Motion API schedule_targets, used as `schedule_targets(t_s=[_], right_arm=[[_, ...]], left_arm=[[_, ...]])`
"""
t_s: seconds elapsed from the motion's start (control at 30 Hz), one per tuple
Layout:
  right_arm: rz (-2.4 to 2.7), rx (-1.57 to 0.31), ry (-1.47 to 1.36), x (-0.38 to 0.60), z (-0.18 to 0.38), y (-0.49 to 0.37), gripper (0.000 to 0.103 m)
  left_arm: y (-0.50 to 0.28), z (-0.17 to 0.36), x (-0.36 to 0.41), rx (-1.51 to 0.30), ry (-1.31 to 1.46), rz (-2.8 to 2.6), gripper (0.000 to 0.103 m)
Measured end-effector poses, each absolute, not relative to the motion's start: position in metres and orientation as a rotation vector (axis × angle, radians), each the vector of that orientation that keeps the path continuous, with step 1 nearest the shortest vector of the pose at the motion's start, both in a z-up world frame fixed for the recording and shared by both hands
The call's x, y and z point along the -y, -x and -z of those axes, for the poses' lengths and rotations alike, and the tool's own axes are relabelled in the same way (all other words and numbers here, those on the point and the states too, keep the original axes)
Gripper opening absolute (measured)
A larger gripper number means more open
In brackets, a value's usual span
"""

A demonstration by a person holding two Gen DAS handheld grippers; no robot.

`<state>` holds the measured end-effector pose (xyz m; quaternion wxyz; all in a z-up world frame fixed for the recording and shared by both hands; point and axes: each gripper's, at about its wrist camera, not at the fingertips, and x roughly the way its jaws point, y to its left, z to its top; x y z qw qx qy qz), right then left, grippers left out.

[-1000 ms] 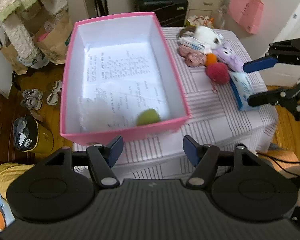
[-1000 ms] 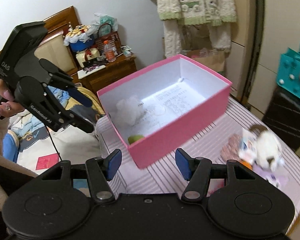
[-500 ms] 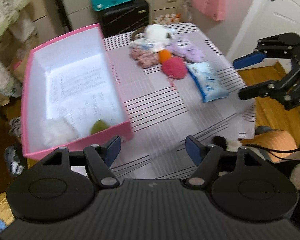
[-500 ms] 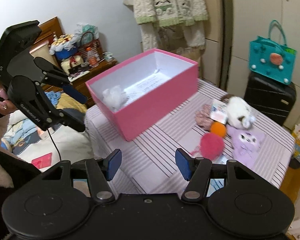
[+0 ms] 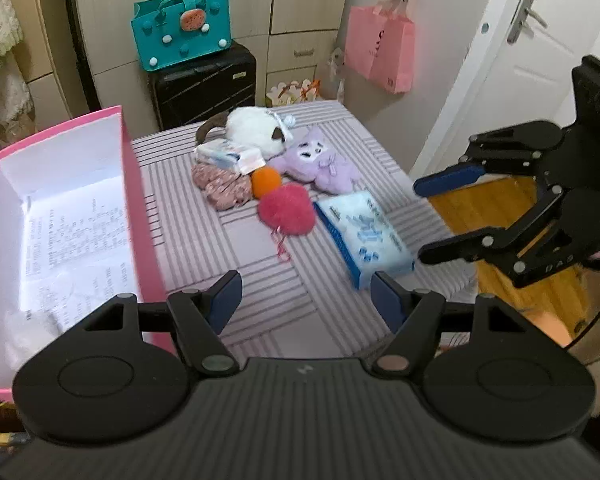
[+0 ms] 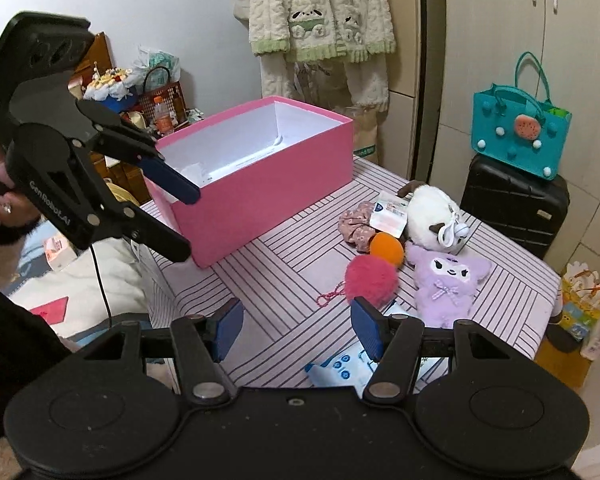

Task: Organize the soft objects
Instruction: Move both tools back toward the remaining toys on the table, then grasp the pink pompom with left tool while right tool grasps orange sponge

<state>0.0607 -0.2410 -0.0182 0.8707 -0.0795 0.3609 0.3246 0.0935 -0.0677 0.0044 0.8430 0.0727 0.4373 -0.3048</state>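
Note:
A pink box (image 5: 134, 184) (image 6: 260, 188) with white paper inside stands at the table's left. Soft things lie in a cluster to its right: a red pompom (image 5: 287, 210) (image 6: 372, 278), an orange ball (image 5: 266, 181) (image 6: 387, 248), a purple plush (image 5: 320, 162) (image 6: 446, 282), a white plush (image 5: 256, 130) (image 6: 428, 212), a pink scrunchie (image 5: 222, 186) (image 6: 354, 226) and a blue tissue pack (image 5: 366, 238) (image 6: 342, 370). My left gripper (image 5: 306, 304) (image 6: 180, 224) is open and empty, near the table's front edge. My right gripper (image 6: 296, 330) (image 5: 424, 220) is open and empty, just right of the tissue pack.
The striped tablecloth (image 5: 292, 304) covers the table. A small tissue packet (image 5: 230, 156) lies by the white plush. A black suitcase (image 5: 204, 84) with a teal bag (image 5: 182, 34) stands behind the table. A door (image 5: 540, 64) is on the right.
Both views have swung from the pink box toward the cluster of soft things. Both grippers stayed open and empty.

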Motion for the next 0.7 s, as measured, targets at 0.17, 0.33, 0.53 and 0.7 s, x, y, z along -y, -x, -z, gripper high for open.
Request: schedule_targets(t_s=[0.17, 0.33, 0.53, 0.7], right_arm=[[-0.7, -0.757, 0.136, 0.254, 0.028, -0.079, 0.065], [-0.691, -0.764, 0.138, 0.262, 0.04, -0.1, 0.065], [-0.664, -0.77, 0.099, 0.276, 0.059, -0.13, 0.065], [-0.657, -0.786, 0.05, 0.283, 0.073, -0.154, 0.065]], left_arm=[[-0.111, 0.014, 0.085, -0.936, -0.155, 0.636, 0.07], [-0.125, 0.033, 0.099, -0.925, -0.147, 0.631, 0.07], [-0.139, 0.057, 0.114, -0.855, -0.124, 0.594, 0.07], [-0.151, 0.076, 0.124, -0.813, -0.106, 0.54, 0.07]])
